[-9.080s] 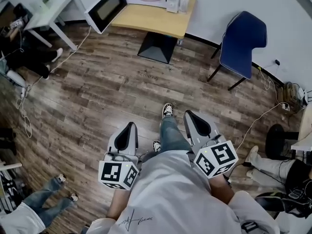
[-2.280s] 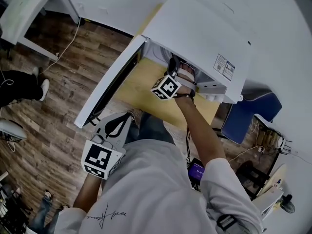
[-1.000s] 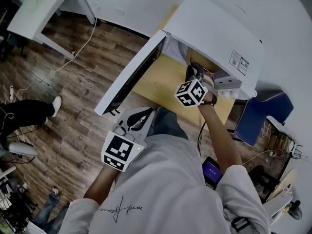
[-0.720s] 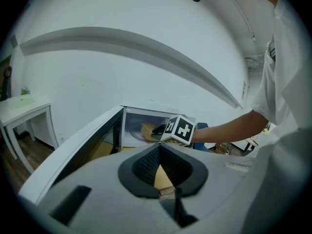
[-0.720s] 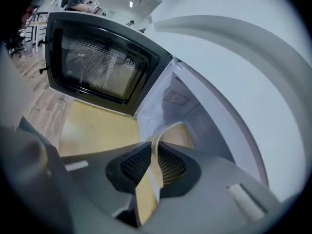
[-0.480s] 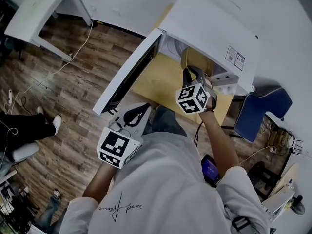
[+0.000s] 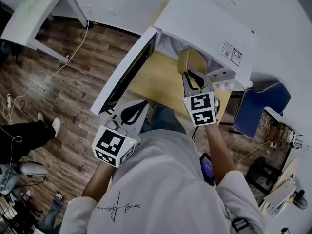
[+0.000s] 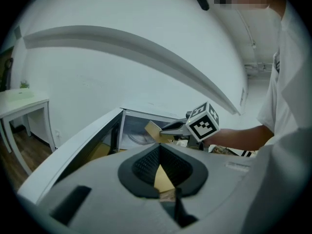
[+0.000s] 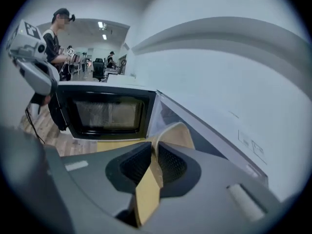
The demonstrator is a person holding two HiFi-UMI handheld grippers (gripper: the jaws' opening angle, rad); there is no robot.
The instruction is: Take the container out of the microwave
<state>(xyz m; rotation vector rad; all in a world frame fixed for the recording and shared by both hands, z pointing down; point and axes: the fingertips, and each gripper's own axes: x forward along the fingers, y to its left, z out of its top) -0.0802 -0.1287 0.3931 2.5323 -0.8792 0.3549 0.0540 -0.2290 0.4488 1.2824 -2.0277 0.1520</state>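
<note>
The white microwave (image 7: 204, 23) stands on a wooden table (image 7: 156, 84) with its door (image 7: 124, 77) swung open to the left. My right gripper (image 7: 191, 73) is shut on the rim of a brown paper container (image 7: 190, 60), holding it tilted just outside the oven's mouth. In the right gripper view the container (image 9: 178, 133) curves up from between the pads of that gripper (image 9: 152, 147), beside the door's window (image 9: 107, 113). My left gripper (image 7: 145, 104) hangs low by the table's front edge, shut with nothing in it. In the left gripper view, this gripper (image 8: 157, 150) faces the held container (image 8: 155, 130).
A blue chair (image 7: 256, 113) stands right of the table. A white desk (image 7: 34, 9) is at the far left, with a cable (image 7: 63, 65) trailing over the wood floor. Another person's legs (image 7: 24, 140) show at the left edge.
My right gripper has drawn back out of the microwave with the container, rising and rolling its wrist. The left gripper has stayed about where it was.
</note>
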